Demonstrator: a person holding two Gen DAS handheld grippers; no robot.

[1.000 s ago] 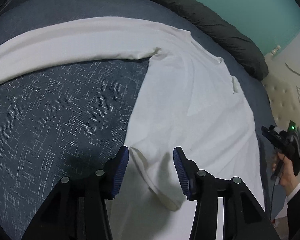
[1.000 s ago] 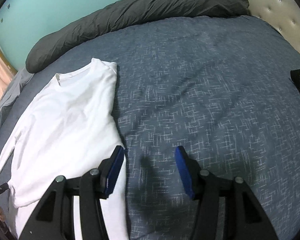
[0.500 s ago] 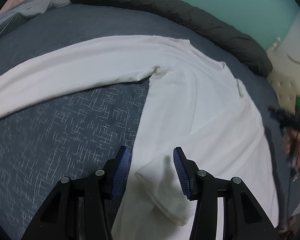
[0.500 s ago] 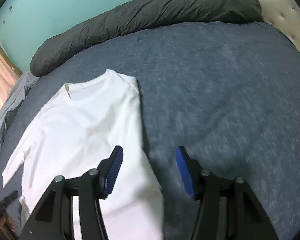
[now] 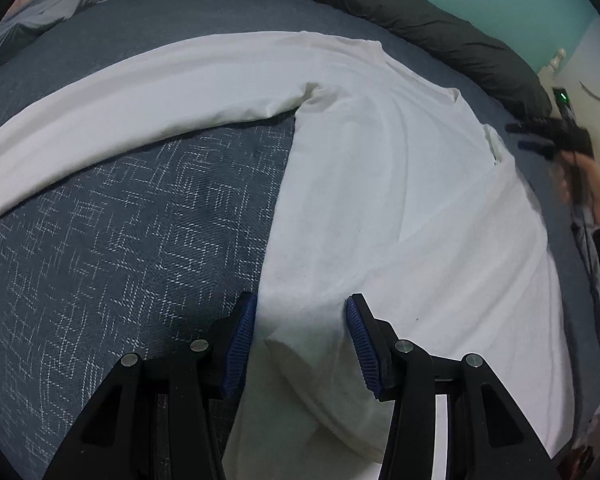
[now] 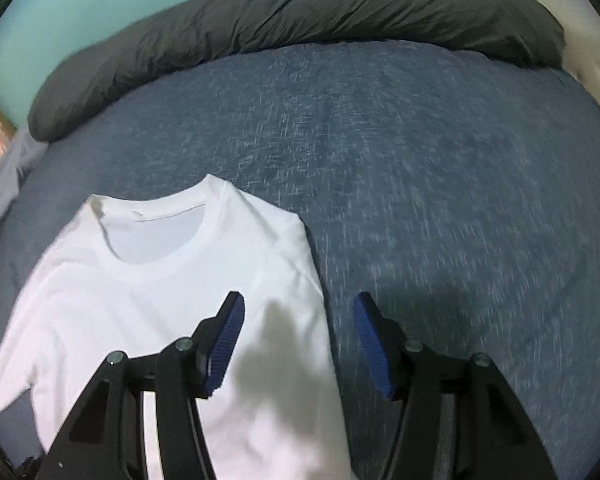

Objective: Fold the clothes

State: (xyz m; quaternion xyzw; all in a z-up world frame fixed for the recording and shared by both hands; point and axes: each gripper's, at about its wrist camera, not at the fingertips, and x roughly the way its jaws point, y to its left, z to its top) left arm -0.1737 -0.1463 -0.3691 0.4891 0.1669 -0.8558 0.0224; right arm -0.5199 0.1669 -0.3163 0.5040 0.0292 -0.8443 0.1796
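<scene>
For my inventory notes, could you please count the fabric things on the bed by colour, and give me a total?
White: 1, the white long-sleeved cotton shirt
Blue: 1, the dark blue patterned bed cover
Dark grey: 1, the long dark grey rolled duvet
Light grey: 1, the light grey crumpled sheet at the bed's edge
Total: 4

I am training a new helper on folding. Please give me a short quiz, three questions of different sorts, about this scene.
1. True or false: the left tool is clamped on the white shirt.
2. The shirt lies on: A) a wooden table B) a blue patterned bedcover C) a chair.
3. What dark thing lies along the far edge of the bed?

Key: 1 false, it is open. 2 B. 3 A rolled grey duvet.
</scene>
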